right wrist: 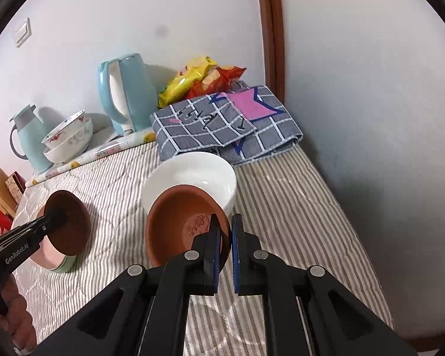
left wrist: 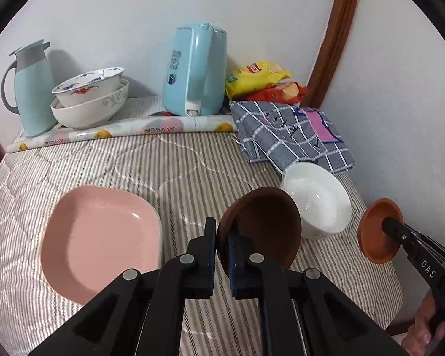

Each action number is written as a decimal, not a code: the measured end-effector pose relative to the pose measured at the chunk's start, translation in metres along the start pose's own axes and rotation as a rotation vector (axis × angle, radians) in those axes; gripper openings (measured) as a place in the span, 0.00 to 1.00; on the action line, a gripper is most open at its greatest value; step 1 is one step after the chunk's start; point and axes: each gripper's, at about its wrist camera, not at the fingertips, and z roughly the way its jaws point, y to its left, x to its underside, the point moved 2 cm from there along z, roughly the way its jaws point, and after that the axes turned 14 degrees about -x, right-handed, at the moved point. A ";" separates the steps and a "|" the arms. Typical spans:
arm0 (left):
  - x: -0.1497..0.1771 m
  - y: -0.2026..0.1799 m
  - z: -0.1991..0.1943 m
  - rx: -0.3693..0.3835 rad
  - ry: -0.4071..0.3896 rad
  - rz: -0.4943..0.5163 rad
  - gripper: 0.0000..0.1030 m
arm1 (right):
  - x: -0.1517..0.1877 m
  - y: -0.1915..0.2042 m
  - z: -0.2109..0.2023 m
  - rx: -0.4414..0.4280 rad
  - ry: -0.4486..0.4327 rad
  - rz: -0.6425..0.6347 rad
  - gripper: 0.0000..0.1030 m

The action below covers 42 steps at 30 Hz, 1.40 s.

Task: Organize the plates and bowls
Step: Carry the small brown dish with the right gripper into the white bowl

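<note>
My left gripper (left wrist: 222, 229) is shut on the rim of a dark brown round dish (left wrist: 267, 222), held tilted above the striped cover. A pink square plate (left wrist: 101, 237) lies to its left and a white bowl (left wrist: 320, 198) stands just behind it. My right gripper (right wrist: 226, 223) is shut on the rim of a terracotta dish (right wrist: 178, 225), tilted in front of the white bowl (right wrist: 192, 172). Each view shows the other gripper too: the right gripper (left wrist: 391, 226) with the terracotta dish (left wrist: 373, 237), the left gripper (right wrist: 56, 216) with the brown dish (right wrist: 72, 228) over the pink plate (right wrist: 49, 259).
At the back, two patterned bowls (left wrist: 89, 98) are stacked beside a pale blue jug (left wrist: 32, 89) and a blue kettle (left wrist: 195, 68). Snack bags (left wrist: 258, 77) and a folded checked cloth (left wrist: 290, 133) lie in the back right corner. The wall (right wrist: 370, 118) runs along the right.
</note>
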 end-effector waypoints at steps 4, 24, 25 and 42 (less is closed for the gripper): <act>-0.008 0.005 0.001 -0.004 -0.009 -0.001 0.07 | -0.007 0.007 0.006 -0.003 -0.002 -0.012 0.07; -0.032 0.015 0.035 -0.016 0.019 -0.016 0.07 | -0.029 0.014 0.052 0.002 0.033 -0.018 0.07; -0.032 0.016 0.037 -0.015 0.024 -0.017 0.07 | -0.030 0.013 0.054 0.004 0.036 -0.019 0.07; -0.040 0.025 0.060 -0.018 0.051 -0.044 0.07 | -0.030 0.011 0.097 0.018 0.100 -0.029 0.07</act>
